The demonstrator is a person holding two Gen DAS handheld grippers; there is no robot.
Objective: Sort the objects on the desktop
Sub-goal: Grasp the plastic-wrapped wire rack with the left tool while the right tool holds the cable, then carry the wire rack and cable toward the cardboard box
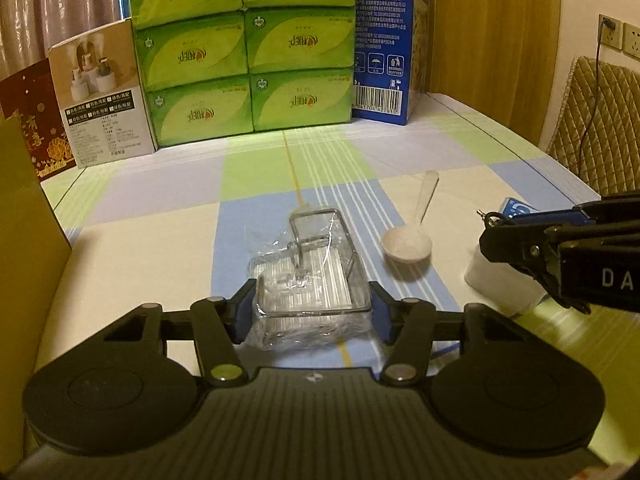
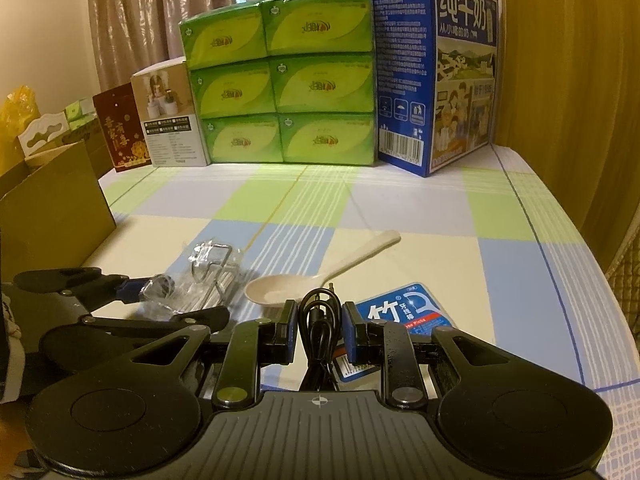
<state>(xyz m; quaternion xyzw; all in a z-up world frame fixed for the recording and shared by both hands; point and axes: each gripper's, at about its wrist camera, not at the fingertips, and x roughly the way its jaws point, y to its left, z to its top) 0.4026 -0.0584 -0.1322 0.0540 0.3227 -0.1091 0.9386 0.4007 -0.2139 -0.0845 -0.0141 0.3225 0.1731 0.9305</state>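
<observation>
Clear-wrapped metal hook pack (image 1: 308, 280) beside white spoon (image 1: 408, 240), coiled black cable (image 2: 318, 320), blue floss pack (image 2: 404, 312).

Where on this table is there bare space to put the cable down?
Free: the checked cloth between the spoon and the tissue packs, and right of the blue packet toward the table edge. Crowded: the near left, around the wrapped metal hook and cardboard box.

Two low, close wrist views, both toward the tissue packs (image 1: 244, 48).
</observation>
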